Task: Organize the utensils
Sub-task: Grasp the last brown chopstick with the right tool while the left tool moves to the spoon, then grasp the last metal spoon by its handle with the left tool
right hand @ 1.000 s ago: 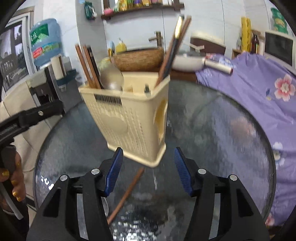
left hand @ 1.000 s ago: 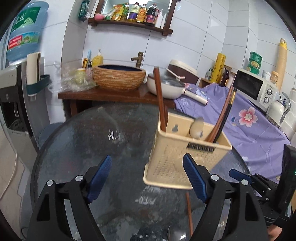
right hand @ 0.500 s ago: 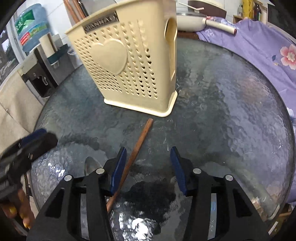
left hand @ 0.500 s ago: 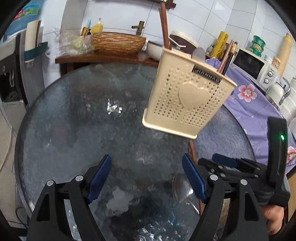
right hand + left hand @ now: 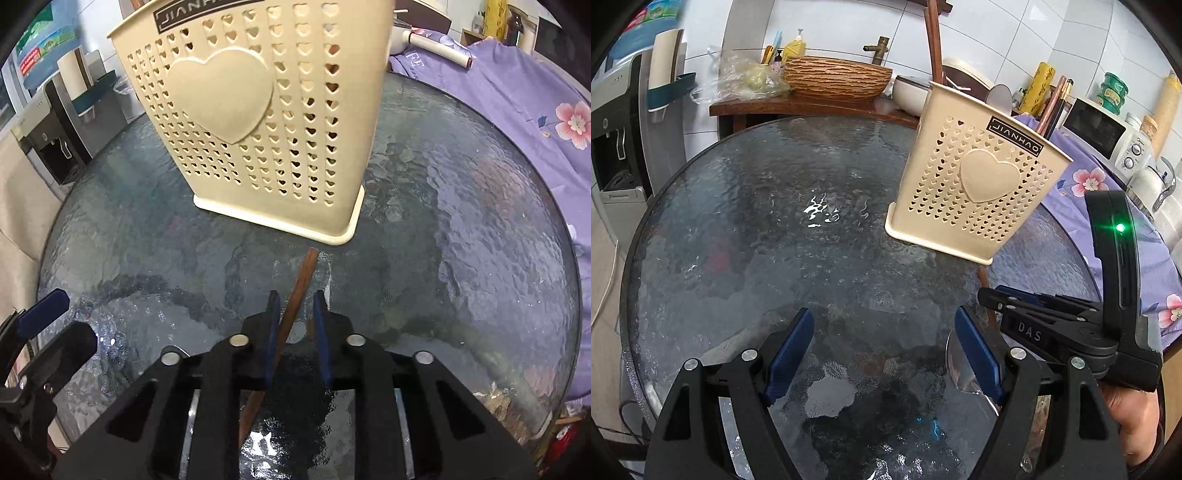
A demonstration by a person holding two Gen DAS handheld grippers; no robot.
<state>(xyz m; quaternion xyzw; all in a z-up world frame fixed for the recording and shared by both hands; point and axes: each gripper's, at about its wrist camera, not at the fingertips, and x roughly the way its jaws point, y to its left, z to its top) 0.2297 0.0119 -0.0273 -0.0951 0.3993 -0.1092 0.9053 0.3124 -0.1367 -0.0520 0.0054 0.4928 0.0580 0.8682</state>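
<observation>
1. Nearest us, the right gripper point(image 5: 297, 314) has its blue pads narrowed to a slim gap around the brown wooden chopstick point(image 5: 295, 295). Whether they actually pinch it I cannot tell.
2. That chopstick lies flat on the round textured glass table point(image 5: 461, 221). Its long axis runs from under the gripper body forward, tip aimed at the holder's base just ahead, and it slants a little across the gap, so a squeeze may roll it.
3. The left gripper point(image 5: 886, 350) waits wide open and empty. A metal spoon point(image 5: 956, 365) lies beside its right pad, likely next.
4. Farther ahead stands the cream perforated plastic utensil holder point(image 5: 975, 192), upright, already stocked with chopsticks and a spoon.
</observation>
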